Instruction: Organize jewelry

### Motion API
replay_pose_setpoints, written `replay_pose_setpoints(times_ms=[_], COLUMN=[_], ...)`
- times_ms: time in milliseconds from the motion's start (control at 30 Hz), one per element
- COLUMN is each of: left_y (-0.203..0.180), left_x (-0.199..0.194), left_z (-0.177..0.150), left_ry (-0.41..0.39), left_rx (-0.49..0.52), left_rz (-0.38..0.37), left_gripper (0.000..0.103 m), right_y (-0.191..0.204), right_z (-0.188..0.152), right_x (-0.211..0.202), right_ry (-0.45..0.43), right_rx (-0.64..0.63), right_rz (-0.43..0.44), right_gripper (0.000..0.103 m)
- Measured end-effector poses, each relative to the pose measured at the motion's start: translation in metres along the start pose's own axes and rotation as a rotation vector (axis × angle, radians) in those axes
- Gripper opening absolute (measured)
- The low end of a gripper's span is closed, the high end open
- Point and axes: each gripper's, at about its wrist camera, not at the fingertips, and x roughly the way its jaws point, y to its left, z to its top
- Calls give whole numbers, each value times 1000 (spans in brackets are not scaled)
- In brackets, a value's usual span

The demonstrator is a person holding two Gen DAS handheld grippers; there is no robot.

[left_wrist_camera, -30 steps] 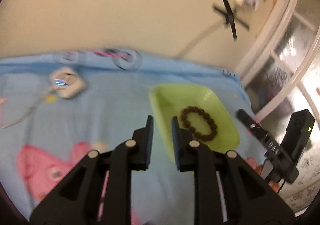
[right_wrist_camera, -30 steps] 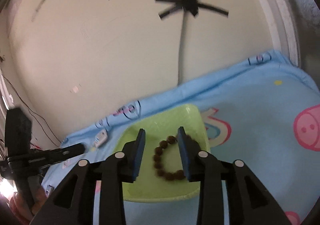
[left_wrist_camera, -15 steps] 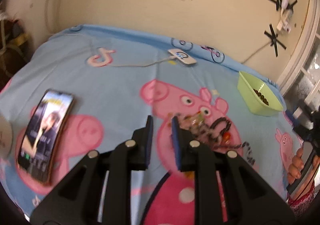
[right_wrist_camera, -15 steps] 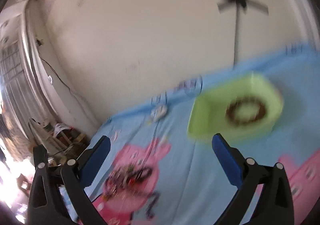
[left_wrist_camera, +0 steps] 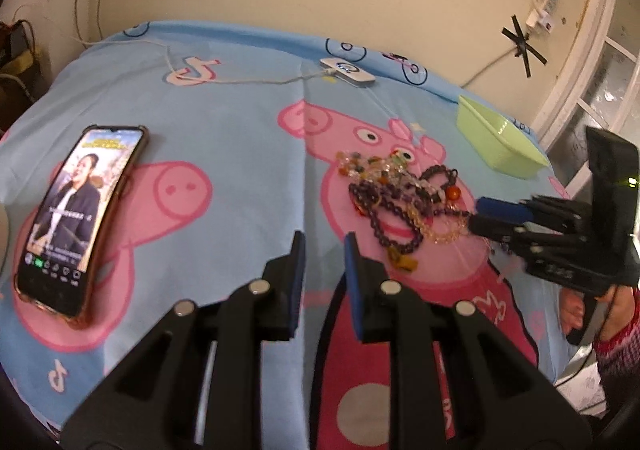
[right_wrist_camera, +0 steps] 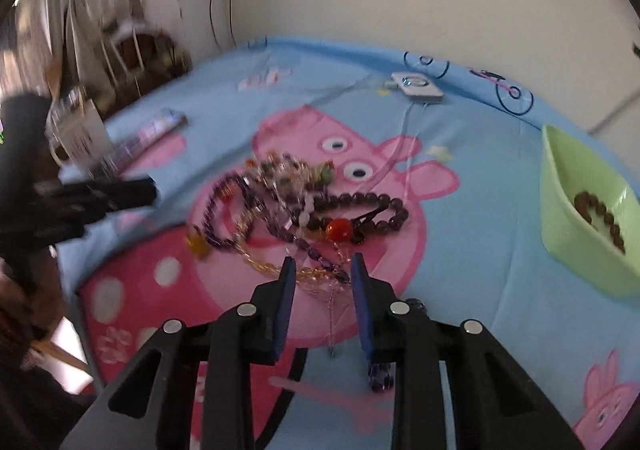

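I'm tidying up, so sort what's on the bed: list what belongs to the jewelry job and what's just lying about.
Job:
- jewelry pile
- green tray
- brown bracelet, already in the tray

Lying about:
- phone
- white charger and its cable

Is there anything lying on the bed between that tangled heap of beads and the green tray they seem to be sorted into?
Nothing visible. Between the tangled pile of beaded jewelry and the light green plastic tray lies only bare blue cartoon-print bedsheet. The white charger box sits farther back, off that path.
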Motion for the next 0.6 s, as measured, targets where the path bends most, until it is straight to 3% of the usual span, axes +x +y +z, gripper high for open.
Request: replay_pose_setpoints(times_ms=[167, 300, 333, 400, 433, 467, 600], left_y=[-14, -31, -37, -50, -57, -63, -83], left_x=[0, 4, 5, 8, 9, 9, 9], left_z=[2, 8, 9, 12, 13, 14, 20], left_ry=[-7, -9, -7, -15, -27, -37, -72], left_rx=[67, 116, 130, 176, 202, 225, 282], left_rz=[-8, -21, -24, -36, -32, -23, -35], left_gripper=[18, 19, 21, 37, 50, 56, 58], right_y=[-3, 0, 0, 1, 2, 2, 1], right_z=[2, 7, 10, 16, 18, 21, 29], right_x=[9, -14, -20, -41, -47, -54, -77], right_ry=[17, -53, -75, -135, -153, -166, -228], right_rx=[-7, 6, 10, 6, -5, -17, -8], right_rz=[17, 23, 23, 6, -4, -9, -17], right_gripper=[0, 0, 0, 0, 0, 0, 0])
